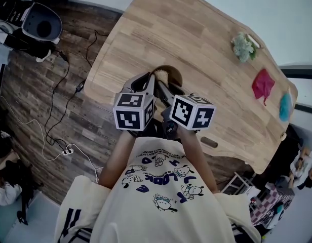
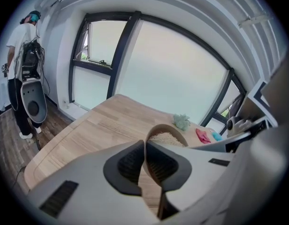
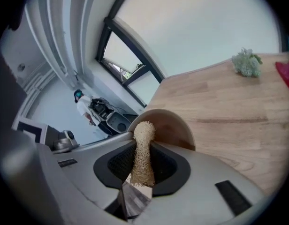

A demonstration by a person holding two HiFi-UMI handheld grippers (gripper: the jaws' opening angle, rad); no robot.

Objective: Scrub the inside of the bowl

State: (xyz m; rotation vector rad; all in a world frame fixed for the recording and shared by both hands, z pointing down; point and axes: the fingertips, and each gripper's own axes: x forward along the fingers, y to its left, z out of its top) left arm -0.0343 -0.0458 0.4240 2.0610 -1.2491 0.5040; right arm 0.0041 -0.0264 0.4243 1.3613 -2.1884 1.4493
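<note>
Brown round wooden bowl (image 1: 174,76), mid-frame at the pale wooden table (image 1: 196,34)'s near edge, is pinched at its rim by the left gripper (image 2: 144,149) while the right gripper (image 3: 143,148) clamps a tan loofah (image 3: 143,131) inside it, scrubbing seemingly unfinished.

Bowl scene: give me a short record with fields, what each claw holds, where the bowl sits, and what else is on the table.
Left claw: shut on the wooden bowl at its rim
Right claw: shut on a loofah scrubber, tip inside the bowl
Bowl place: near edge of the wooden table
Also on table: pale green tuft, red cloth, blue item, far right
</note>
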